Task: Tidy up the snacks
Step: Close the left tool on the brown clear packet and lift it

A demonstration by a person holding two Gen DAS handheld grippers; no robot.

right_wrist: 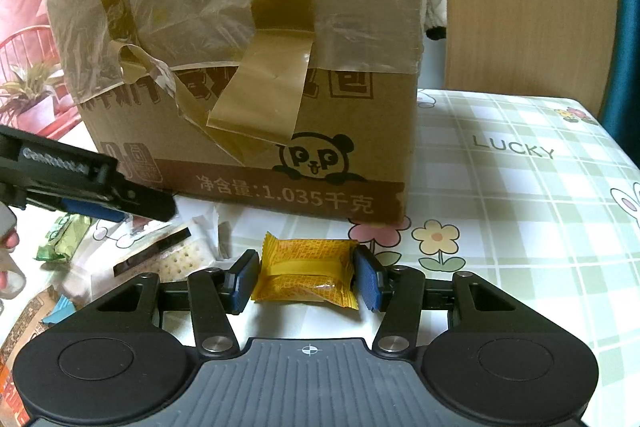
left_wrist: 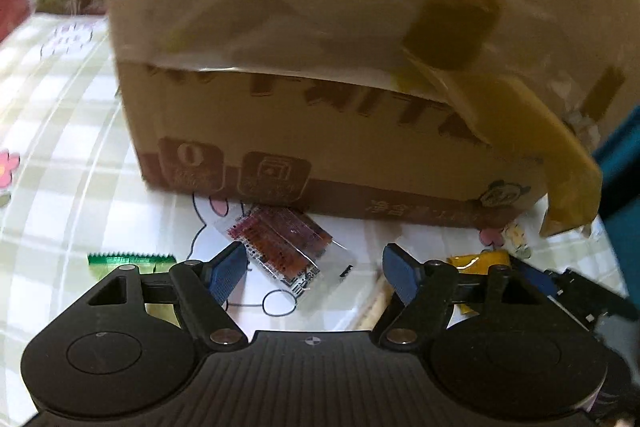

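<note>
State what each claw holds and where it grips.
Right claw: the yellow snack packet, pinched at its two short ends. Left claw: open, holding nothing; a red-printed sachet lies ahead of it.

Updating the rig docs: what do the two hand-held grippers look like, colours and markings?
Both match: the left hand-held gripper and right hand-held gripper have black linkage arms, blue textured finger pads, silver pivot pins, round black discs, a ribbed grey base with a crosshair mark. White lettering runs along the left one's side.
</note>
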